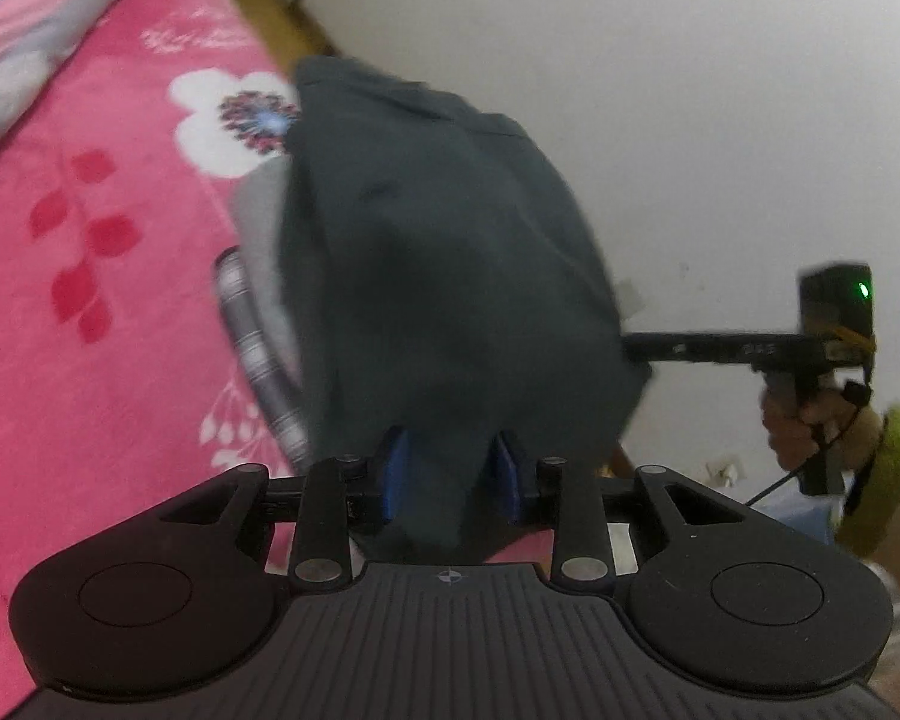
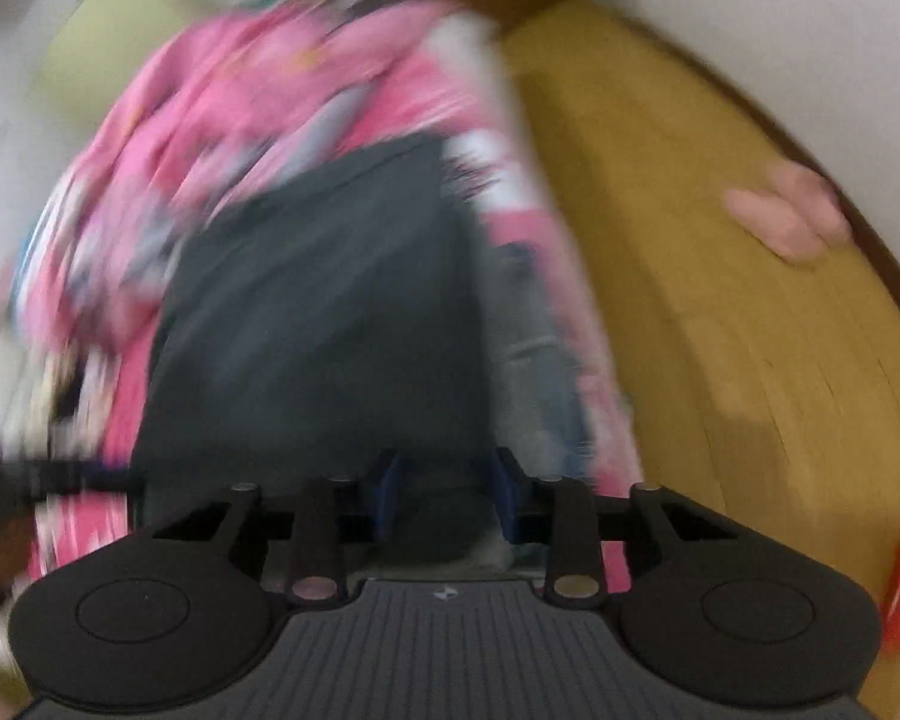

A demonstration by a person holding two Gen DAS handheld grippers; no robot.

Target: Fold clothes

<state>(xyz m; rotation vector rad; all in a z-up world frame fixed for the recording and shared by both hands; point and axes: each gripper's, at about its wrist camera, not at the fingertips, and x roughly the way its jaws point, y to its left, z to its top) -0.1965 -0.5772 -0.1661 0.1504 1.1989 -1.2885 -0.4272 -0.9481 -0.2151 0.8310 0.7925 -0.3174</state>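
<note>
A dark grey garment point(image 1: 438, 252) hangs lifted above the pink floral bedspread point(image 1: 102, 252). My left gripper point(image 1: 450, 474) is shut on its near edge, cloth bunched between the blue pads. My right gripper point(image 2: 447, 486) is shut on another edge of the same dark garment point(image 2: 318, 312); that view is motion-blurred. In the left wrist view the right gripper's body point(image 1: 822, 348) and the hand holding it show at the right, its fingers hidden in the cloth. A grey striped garment point(image 1: 258, 336) lies under the dark one.
A pink and grey blanket point(image 1: 24, 18) is heaped at the far left of the bed. A white wall point(image 1: 660, 90) is to the right. In the right wrist view a yellow-brown floor point(image 2: 720, 276) runs beside the bed, with a pink slipper point(image 2: 786, 216) on it.
</note>
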